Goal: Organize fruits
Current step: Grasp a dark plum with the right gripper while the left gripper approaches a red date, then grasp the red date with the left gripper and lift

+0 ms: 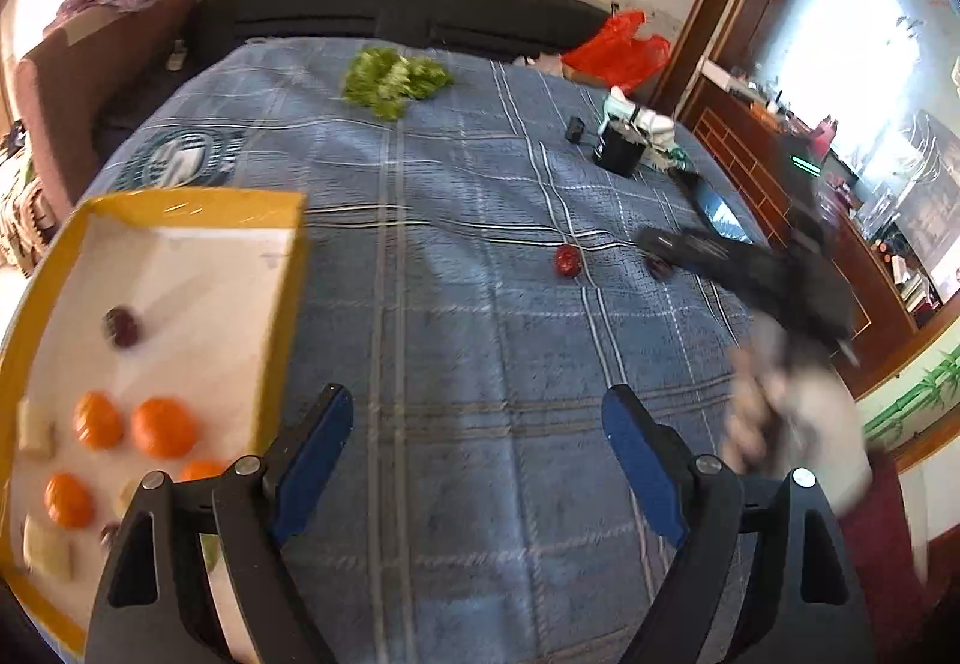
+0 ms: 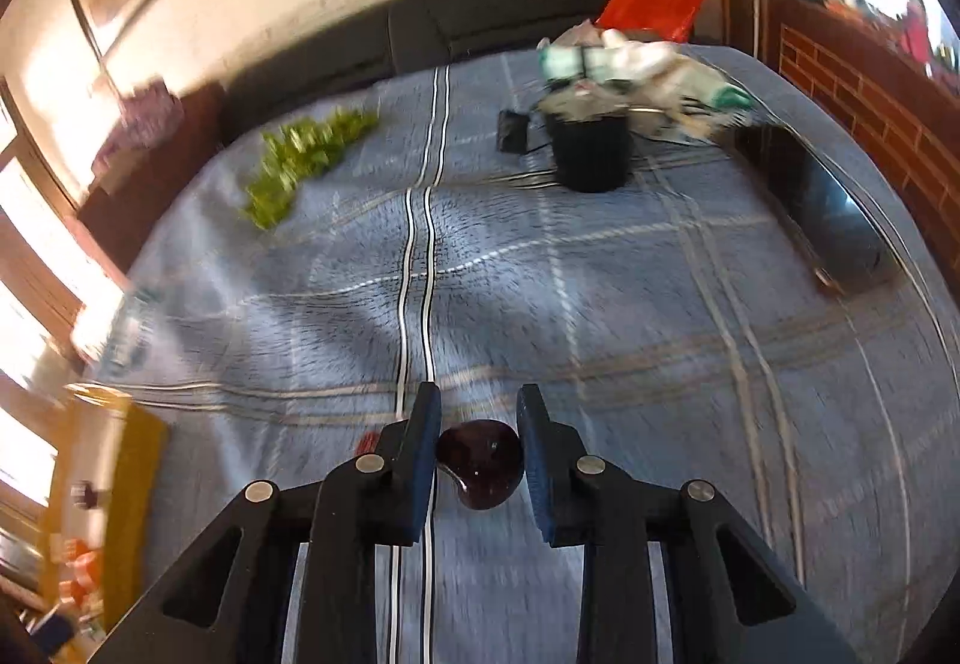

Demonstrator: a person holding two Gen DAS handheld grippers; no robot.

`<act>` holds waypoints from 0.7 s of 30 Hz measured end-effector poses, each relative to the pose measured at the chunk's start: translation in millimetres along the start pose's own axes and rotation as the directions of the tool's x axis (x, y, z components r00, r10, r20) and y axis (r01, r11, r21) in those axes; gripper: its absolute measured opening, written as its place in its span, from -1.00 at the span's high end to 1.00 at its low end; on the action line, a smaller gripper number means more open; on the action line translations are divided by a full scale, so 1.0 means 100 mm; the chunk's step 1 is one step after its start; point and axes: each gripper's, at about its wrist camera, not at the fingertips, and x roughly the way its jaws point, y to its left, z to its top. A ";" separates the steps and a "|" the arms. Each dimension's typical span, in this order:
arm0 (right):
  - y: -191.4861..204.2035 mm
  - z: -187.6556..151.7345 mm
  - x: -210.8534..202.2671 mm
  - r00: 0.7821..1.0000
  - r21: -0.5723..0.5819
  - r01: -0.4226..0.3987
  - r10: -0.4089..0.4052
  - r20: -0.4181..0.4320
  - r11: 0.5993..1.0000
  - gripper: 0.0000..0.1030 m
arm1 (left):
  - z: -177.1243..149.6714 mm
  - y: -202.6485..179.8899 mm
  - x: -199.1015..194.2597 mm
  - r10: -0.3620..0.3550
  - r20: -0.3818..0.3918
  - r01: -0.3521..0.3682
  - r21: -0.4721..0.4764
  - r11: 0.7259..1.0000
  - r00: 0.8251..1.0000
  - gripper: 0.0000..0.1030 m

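Gripping a dark red fruit (image 2: pixel 482 463) between its clenched jaws, the right gripper (image 2: pixel 478 439) — left gripper (image 1: pixel 477 418) gaping, empty.

**Gripper and hand condition**

Left gripper (image 1: pixel 477 424): jaws spread wide, nothing between the blue pads, pointing steeply down.

Right gripper (image 2: pixel 478 439): jaws nearly together, pads pressing a dark red fruit (image 2: pixel 480 463) from 9 and 3 o'clock. In the left wrist view it appears blurred at 3 o'clock, with the person's hand (image 1: pixel 780 424) behind it.

Left tool (image 1: pixel 477 460) gapes above blue blanket (image 1: pixel 456 304); oranges (image 1: pixel 163 427) in yellow box (image 1: pixel 282 304), seemingly blurred.
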 end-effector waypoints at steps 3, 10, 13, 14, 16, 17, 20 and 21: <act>-0.21 -0.21 -0.27 0.998 0.051 -0.055 0.053 0.035 0.997 0.45 | 0.20 -0.16 0.29 -0.033 -0.031 0.034 0.008 0.999 0.999 -0.47; -0.43 -0.39 -0.38 0.993 0.064 -0.071 0.064 0.094 0.995 0.45 | 0.59 -0.56 1.06 -0.021 -0.107 0.025 0.031 0.999 0.994 0.26; -0.47 -0.36 -0.34 0.993 0.069 -0.088 0.082 0.088 0.994 0.45 | 0.65 -0.69 1.34 0.008 -0.119 0.000 0.066 0.998 0.993 0.26; -0.48 -0.35 -0.34 0.993 0.072 -0.089 0.083 0.086 0.993 0.45 | 0.66 -0.71 1.42 0.012 -0.128 -0.002 0.074 0.997 0.992 0.26; -0.50 -0.35 -0.34 0.992 0.078 -0.107 0.101 0.082 0.991 0.44 | 0.64 -0.77 1.58 0.040 -0.149 -0.025 0.101 0.995 0.988 0.26; -0.50 -0.36 -0.35 0.991 0.078 -0.111 0.104 0.082 0.991 0.44 | 0.62 -0.81 1.61 0.059 -0.118 -0.044 0.126 0.991 0.991 0.24; -0.49 -0.37 -0.36 0.990 0.075 -0.123 0.117 0.078 0.990 0.44 | 0.58 -0.90 1.66 0.100 -0.090 -0.082 0.185 0.979 0.991 0.23; -0.47 -0.37 -0.36 0.990 0.073 -0.124 0.118 0.077 0.990 0.44 | 0.56 -0.94 1.68 0.117 -0.081 -0.098 0.202 0.974 0.990 0.44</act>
